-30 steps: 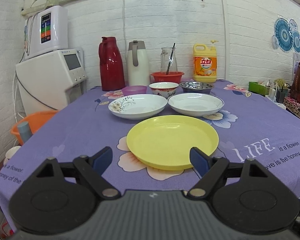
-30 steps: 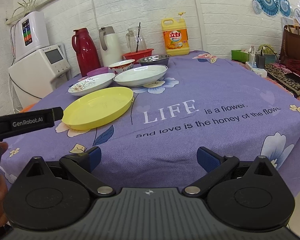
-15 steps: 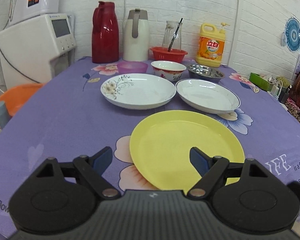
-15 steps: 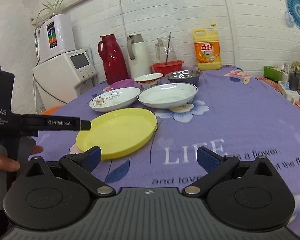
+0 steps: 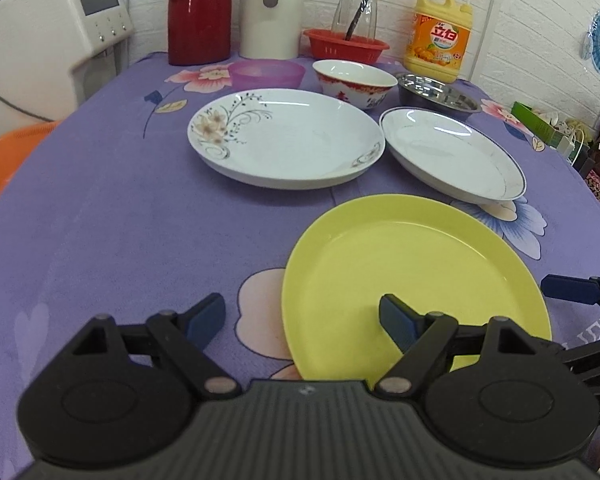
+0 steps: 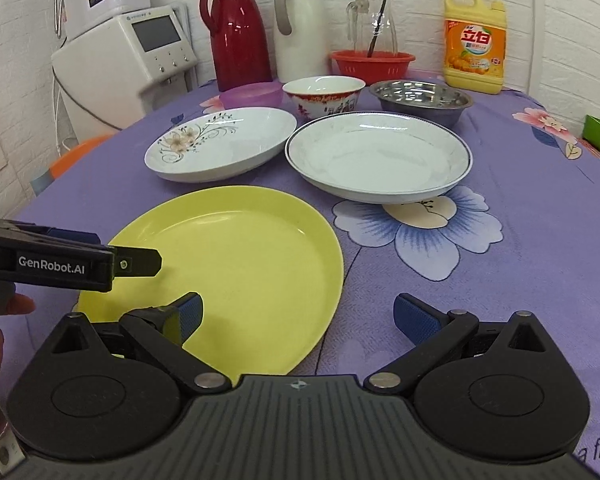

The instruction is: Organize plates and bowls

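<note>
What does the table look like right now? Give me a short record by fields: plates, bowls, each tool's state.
plates: yellow plate nearest; floral plate and blue-rimmed plate side by side behind it
bowls: purple bowl, red-patterned bowl, steel bowl in a row behind the plates
stacking: none, every dish lies singly
left tool: open, at the yellow plate's left edge, holding nothing
right tool: open, at the yellow plate's right edge, holding nothing
surface: purple tablecloth

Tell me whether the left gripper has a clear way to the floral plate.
Probably yes: the left gripper is open, and only bare tablecloth lies between it and the floral plate.
</note>
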`<state>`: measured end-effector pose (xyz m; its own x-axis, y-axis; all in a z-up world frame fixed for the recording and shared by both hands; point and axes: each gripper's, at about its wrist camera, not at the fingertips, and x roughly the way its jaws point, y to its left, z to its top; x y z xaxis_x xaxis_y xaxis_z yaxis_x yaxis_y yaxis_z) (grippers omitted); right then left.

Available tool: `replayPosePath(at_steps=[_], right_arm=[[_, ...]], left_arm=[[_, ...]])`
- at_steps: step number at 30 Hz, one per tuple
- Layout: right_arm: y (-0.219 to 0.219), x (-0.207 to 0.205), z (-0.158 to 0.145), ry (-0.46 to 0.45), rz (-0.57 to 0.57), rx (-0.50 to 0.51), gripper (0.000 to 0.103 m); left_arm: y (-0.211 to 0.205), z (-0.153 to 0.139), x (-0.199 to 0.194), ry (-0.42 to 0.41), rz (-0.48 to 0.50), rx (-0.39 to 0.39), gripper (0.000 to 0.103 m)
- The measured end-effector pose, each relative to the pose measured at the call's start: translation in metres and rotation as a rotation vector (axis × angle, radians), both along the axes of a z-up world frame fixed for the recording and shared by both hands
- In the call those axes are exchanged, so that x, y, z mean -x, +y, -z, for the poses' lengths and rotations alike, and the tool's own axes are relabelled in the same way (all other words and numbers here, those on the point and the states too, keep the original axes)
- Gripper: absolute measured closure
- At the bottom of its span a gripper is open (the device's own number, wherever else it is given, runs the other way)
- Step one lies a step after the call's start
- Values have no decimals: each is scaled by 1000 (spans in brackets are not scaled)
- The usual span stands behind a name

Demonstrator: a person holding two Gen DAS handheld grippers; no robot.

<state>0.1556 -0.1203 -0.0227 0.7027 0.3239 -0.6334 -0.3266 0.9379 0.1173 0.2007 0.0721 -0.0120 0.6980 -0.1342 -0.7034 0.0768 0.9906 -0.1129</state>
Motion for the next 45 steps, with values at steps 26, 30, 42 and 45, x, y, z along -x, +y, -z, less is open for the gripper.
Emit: replayPosePath(at_steps=[26,30,42,45], right_arm=[[13,-3,2,-67,-2,46,0],[20,2,0,-64,35,31,0],[89,2,-8,-93,-111,-36,0],[97,-6,-5,-89,-116,-27,0]], left_arm=[[-13,2,3,-51,115,6,53],[-13,-1,6,-44,58,14,55],[57,-15,30,-56,-119,-24,55],[63,-11,23,-57,-119,-20,55]])
